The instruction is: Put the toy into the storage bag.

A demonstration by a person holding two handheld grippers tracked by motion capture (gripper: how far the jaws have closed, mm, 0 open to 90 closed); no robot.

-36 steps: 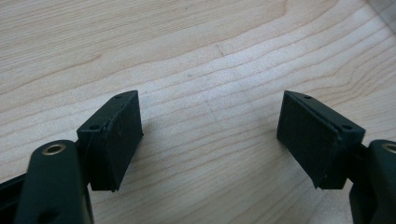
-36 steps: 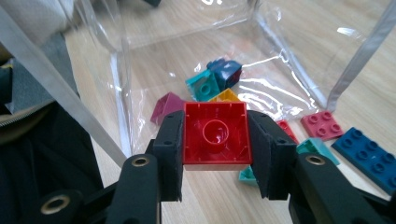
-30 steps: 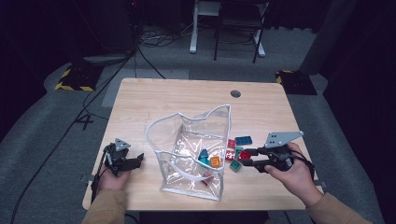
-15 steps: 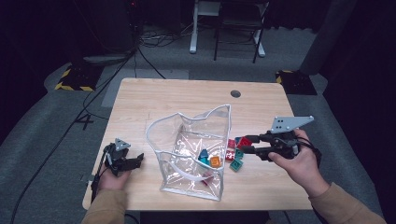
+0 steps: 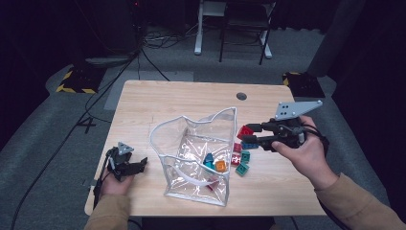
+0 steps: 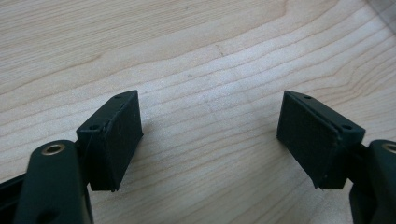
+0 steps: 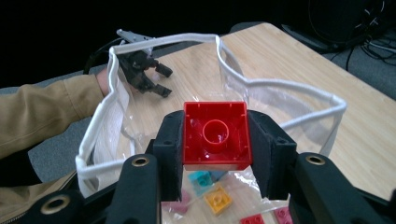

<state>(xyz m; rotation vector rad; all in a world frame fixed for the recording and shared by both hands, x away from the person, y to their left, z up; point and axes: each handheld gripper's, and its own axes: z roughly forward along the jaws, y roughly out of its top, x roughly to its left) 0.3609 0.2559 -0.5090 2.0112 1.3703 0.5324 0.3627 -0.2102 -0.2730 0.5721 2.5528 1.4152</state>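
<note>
The left tool [image 5: 136, 165] is held low at the counter's [image 5: 167, 103] left edge, jaws spread wide, nothing between them. A clear bag [image 5: 196, 158] is stood open mid-counter, with a few bricks inside. The right tool [image 5: 253, 135] is held above the loose bricks [image 5: 242, 160] beside the bag, clamped on a red brick [image 7: 215, 134]. A dark floor and cables are seen beyond.

The right gripper [image 5: 253, 135] is held up in the person's right hand [image 5: 306, 153], fingers [image 7: 170, 140] clamped on a load. The left gripper [image 5: 139, 165] lies low in the left hand [image 5: 112, 182], fingers [image 6: 116, 135] spread wide apart.
</note>
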